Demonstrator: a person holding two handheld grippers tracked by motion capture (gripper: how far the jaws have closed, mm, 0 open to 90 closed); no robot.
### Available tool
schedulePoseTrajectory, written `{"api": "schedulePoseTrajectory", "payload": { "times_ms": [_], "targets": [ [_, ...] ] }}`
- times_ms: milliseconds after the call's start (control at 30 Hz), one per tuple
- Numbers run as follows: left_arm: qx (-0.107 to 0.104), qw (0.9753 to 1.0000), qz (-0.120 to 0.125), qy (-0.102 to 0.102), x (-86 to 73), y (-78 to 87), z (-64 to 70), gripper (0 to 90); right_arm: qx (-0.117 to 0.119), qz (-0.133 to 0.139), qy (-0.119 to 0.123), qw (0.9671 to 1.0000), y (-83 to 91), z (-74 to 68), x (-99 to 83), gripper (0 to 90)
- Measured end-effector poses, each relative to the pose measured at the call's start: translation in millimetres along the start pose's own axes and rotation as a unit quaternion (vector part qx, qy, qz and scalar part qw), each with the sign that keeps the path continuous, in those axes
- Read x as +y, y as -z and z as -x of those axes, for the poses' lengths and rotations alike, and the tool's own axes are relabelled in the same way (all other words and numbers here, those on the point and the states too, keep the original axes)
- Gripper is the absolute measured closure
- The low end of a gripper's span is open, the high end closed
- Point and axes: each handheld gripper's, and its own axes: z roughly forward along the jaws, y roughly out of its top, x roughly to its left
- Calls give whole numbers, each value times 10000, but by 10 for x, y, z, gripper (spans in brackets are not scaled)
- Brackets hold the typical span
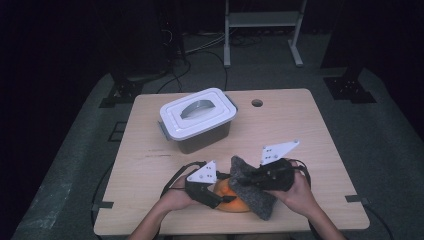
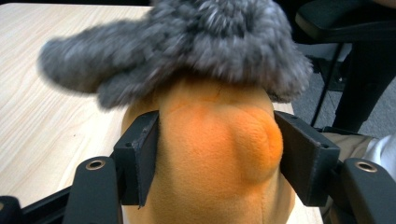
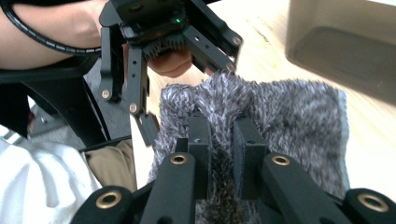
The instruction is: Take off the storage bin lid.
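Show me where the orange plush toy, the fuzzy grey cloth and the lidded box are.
orange plush toy [image 2: 215, 154]: left gripper view, on its rounded body between the jaws.
fuzzy grey cloth [image 3: 289, 121]: right gripper view, on its furry surface past the jaws.
lidded box [image 1: 197, 115]: high view, on its white lid.

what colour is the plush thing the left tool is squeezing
Orange, seen best in the left gripper view: the plush toy sits between the left tool jaws.

dim surroundings, lit tabletop, blurry close-ups.
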Motion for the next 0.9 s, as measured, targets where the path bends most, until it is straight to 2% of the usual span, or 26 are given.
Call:
{"api": "schedulePoseTrajectory", "payload": {
  "times_ms": [67,167,333,900],
  "targets": [
    [-20,10000,-16,10,-23,24,-12,348,-6,-83,76,9999,-56,-13,31,793],
    [-42,10000,-21,11,-58,52,-33,358,72,-50,-19,10000,-60,19,-3,793],
    [-65,9999,4,118,-98,81,-69,356,49,92,-393,9992,43,126,-208,791],
    [-139,9998,23,133,-142,104,-88,353,72,132,-349,9993,1,104,-206,789]
  ]
}}
